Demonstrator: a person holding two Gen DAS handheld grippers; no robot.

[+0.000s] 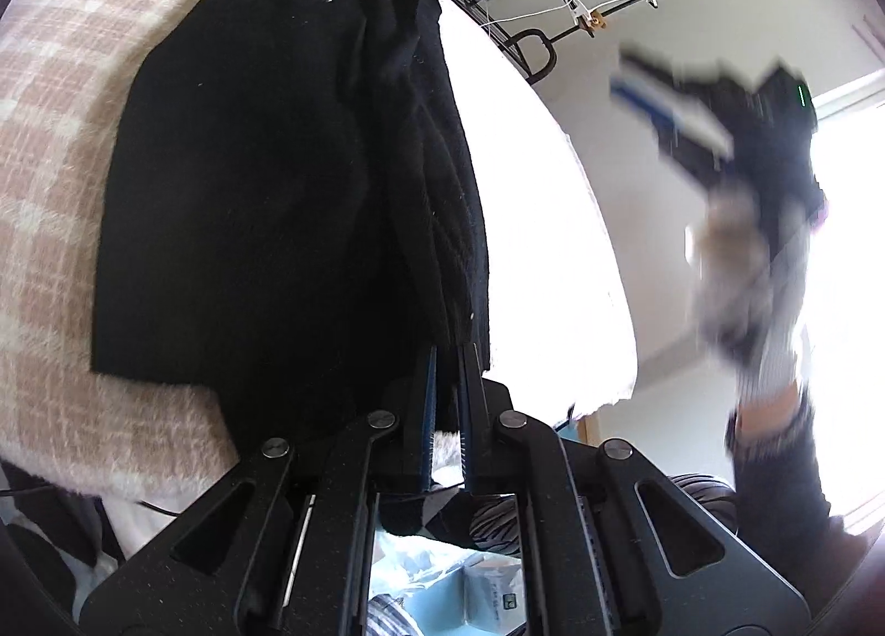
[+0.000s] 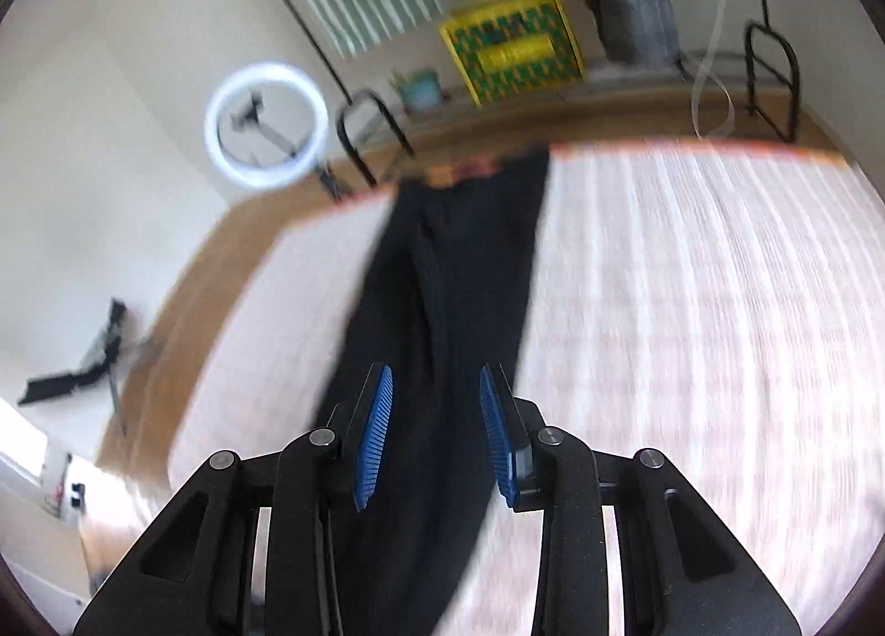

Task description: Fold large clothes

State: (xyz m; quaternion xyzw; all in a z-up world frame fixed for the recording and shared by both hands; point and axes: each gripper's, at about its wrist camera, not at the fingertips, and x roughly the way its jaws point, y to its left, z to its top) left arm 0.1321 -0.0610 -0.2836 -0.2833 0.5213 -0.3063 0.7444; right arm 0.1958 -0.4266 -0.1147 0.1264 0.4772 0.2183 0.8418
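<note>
The black garment [image 1: 265,193] lay on the plaid blanket [image 1: 50,149], one edge pinched in the left claw [image 1: 448,359]. The right claw [image 2: 437,415], parted and empty, hung above the garment; a left-side tug could undo the fold.

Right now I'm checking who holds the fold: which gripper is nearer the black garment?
Left. The left gripper is shut on the black garment; the right gripper hovers above it, fingers apart.

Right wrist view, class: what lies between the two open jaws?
Nothing is gripped. Between the right gripper jaws, only the black garment shows, lying farther off on the checked blanket; the right wrist view shows this.
</note>
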